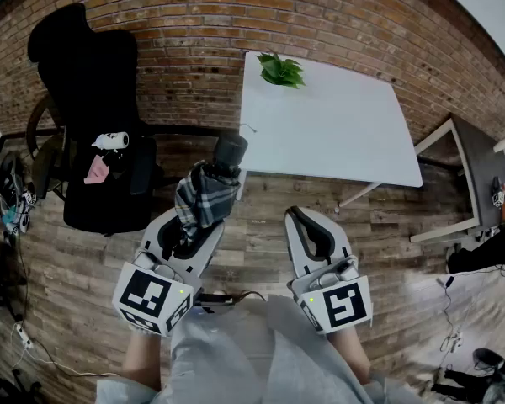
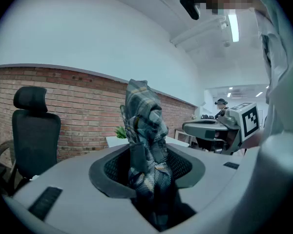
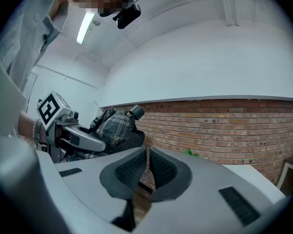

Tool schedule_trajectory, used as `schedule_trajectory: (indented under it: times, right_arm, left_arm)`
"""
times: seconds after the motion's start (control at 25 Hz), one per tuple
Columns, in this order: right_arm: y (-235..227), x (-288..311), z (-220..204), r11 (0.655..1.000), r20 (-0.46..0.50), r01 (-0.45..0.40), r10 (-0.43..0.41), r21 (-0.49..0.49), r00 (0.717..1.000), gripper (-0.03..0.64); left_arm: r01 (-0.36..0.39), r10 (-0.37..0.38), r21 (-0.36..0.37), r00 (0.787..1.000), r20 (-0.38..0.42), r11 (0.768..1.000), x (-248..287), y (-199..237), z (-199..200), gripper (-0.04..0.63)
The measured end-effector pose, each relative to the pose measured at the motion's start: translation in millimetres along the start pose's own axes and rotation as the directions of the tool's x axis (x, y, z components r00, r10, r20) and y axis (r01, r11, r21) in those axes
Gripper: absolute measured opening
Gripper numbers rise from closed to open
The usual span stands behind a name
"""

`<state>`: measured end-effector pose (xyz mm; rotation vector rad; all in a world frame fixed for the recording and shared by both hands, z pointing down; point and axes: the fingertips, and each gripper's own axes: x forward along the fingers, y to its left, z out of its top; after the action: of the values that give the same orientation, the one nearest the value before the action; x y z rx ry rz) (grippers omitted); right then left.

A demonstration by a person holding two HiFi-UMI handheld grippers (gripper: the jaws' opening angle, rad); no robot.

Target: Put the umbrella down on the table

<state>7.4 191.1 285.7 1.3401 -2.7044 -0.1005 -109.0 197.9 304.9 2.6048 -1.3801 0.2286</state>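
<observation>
- Over the wooden floor point(image 1: 261, 217), short of the white counter point(image 1: 337, 133): is that where the umbrella point(image 1: 206, 194) is?
- Yes. It is up in the air, folded, its grey plaid cloth bunched, and it touches neither floor nor counter. The left claw point(image 1: 195, 225) is clenched on it. In the left gripper view the umbrella point(image 2: 144, 135) stands straight up from between the two dark pads point(image 2: 115, 169) and fills the gap.
- Which end points where?
- The black handle point(image 1: 230, 151) points away from the person, toward the counter. In the head view it shows just beside the counter's near left corner. The cloth end sits down in the claw.
- And the right claw point(image 1: 311, 236)?
- Clenched on nothing. In the right gripper view its pads point(image 3: 129, 172) leave a thin slit between them, and brick and floorboards show through it. It is held beside the left claw, apart from it. From that view you can see the umbrella point(image 3: 112, 126) off to the left, sticking out of the other claw.
- What is on the counter?
- A small green plant point(image 1: 281, 70) at the far edge, by the brick wall point(image 1: 236, 23).
- Anything nearby?
- A black office chair point(image 1: 93, 99) left of the counter, with a white thing point(image 1: 111, 140) and a pink thing point(image 1: 96, 170) on its seat; I cannot tell what they are. A second counter point(image 1: 471, 162), grey-topped, stands off to the right
</observation>
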Motion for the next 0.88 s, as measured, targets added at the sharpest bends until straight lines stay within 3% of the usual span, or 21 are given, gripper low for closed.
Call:
schedule_trajectory:
  times: [0.88]
  right_arm:
    - [17.1, -5.3, -0.5, 0.998, -0.005, 0.051, -0.051, 0.022, 0.999, 0.051]
  left_arm:
    - [0.033, -0.033, 0.010, 0.999, 0.014, 0.999, -17.1, 5.2, -0.8, 0.207]
